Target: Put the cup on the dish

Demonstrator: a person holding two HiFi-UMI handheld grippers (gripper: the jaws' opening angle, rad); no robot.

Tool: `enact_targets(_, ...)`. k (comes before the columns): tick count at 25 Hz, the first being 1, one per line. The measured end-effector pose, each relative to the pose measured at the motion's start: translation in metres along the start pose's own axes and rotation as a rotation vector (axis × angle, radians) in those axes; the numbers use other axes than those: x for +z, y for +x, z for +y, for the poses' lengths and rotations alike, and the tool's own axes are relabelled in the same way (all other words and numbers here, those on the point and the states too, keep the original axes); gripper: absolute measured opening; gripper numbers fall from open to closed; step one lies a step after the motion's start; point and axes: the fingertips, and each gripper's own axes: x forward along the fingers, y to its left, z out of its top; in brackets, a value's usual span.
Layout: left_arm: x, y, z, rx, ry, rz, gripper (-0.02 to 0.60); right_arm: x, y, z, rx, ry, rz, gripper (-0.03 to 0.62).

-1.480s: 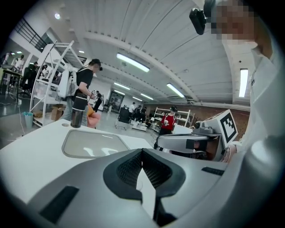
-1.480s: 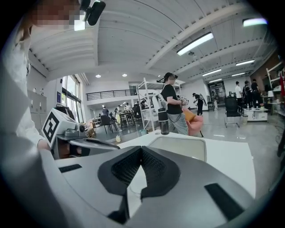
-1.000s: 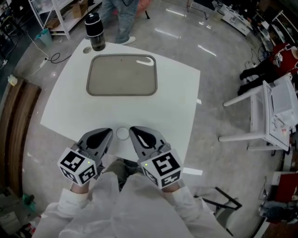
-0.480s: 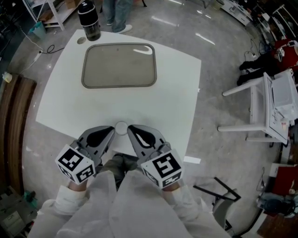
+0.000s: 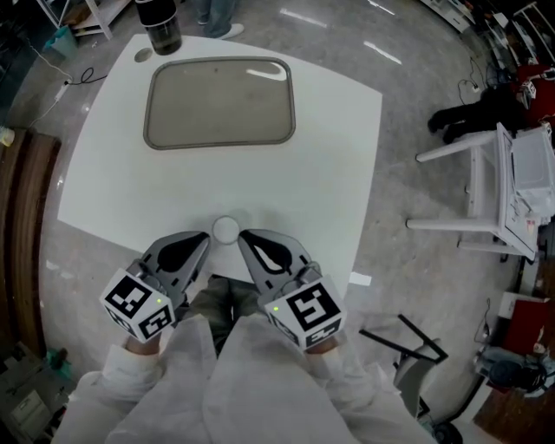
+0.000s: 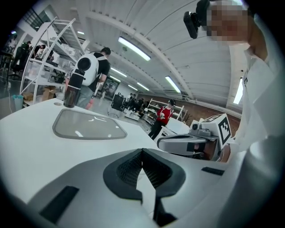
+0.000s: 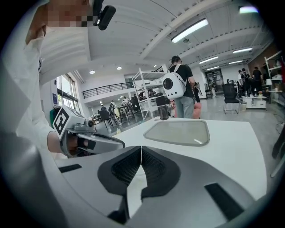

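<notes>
A dark cup (image 5: pixel 159 23) with a lid stands upright at the table's far left corner, just beyond the dish (image 5: pixel 218 103), a grey rectangular tray with nothing on it. My left gripper (image 5: pixel 204 240) and right gripper (image 5: pixel 245 237) hang side by side over the near edge of the table, far from both. Each is shut with nothing between its jaws. The left gripper view shows its jaw tips (image 6: pixel 142 151) meeting, with the dish (image 6: pixel 88 125) and cup (image 6: pixel 70 90) ahead. In the right gripper view, the jaw tips (image 7: pixel 141 148) meet, and the dish (image 7: pixel 179 132) and cup (image 7: pixel 163 107) lie beyond.
The white table (image 5: pixel 329 173) has a small white round cap (image 5: pixel 225 229) set in it between the two gripper tips and another (image 5: pixel 143 54) by the cup. A person (image 7: pixel 182 89) with a white backpack stands beyond the far edge. A white chair (image 5: pixel 486 199) is off to the right.
Both grippers have sunk a little toward the table's near edge, still shut. The head view has shifted, so the dish and cup sit higher in the picture.
</notes>
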Motion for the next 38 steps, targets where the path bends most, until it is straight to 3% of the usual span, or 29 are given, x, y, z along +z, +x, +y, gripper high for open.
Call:
enact_targets(12,-0.036,0.009,0.010,-0.015,-0.048,0.055,0.008,-0.040,0.012,-0.001,0.021,0.036,0.032,0.012)
enact_targets(23,-0.065,0.019,0.002,-0.044,-0.099,0.102,0.008,-0.072,0.019,-0.005,-0.011,0.044,0.131,0.016)
enact_targets(38,-0.074,0.017,0.012,-0.028,-0.137,0.112,0.008,-0.083,0.042,-0.003,-0.019,0.005,0.158,0.221)
